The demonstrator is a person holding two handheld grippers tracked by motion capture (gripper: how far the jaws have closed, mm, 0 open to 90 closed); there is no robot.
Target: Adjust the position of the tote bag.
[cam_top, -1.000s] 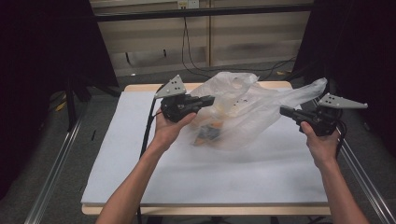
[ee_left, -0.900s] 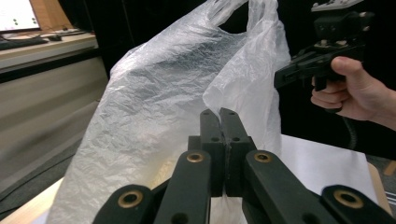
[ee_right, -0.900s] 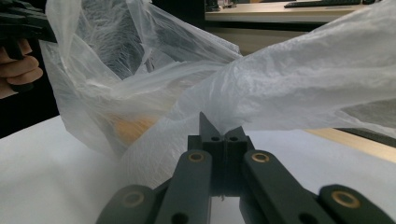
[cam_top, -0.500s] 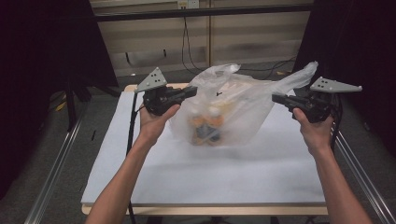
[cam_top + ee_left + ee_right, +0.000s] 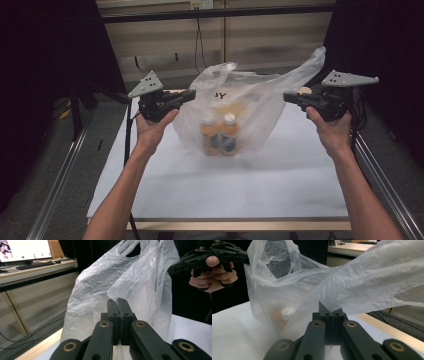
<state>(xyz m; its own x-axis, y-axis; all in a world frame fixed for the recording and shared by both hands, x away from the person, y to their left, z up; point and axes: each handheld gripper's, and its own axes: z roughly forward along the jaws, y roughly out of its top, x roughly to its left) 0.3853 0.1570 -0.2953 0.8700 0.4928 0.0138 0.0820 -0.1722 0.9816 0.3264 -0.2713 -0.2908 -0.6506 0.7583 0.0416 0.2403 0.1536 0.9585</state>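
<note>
Both tools are up off the white-covered desk (image 5: pixel 150 200), and stretched between them is a thin translucent white plastic carrier bag (image 5: pixel 260 107). The left tool (image 5: pixel 191 94) has its jaws pressed together on a fold of the bag's edge; the left gripper view shows the film (image 5: pixel 140 290) pinched right at the jaw tips. The right tool (image 5: pixel 287 97) is likewise clamped shut on the far handle, with the plastic (image 5: pixel 367 290) fanning out from its closed tips.

Down in the bag sit two orange bottles with white caps (image 5: pixel 220 134), upright, side by side, with the bag's bottom resting at or just above the desk; which of the two I cannot tell.

Now the risks. That film is slippery and thin, and each tool grips only a small pinch of it, so the bottles' weight could drag the plastic out of either grip. Lose one side and the bag swings, tips and spills the bottles across the desk. Pull the hands too far apart and the mouth tightens, the film may stretch or tear at the pinch points. Uneven lifting would tilt the load, and the bottles could topple inside.
</note>
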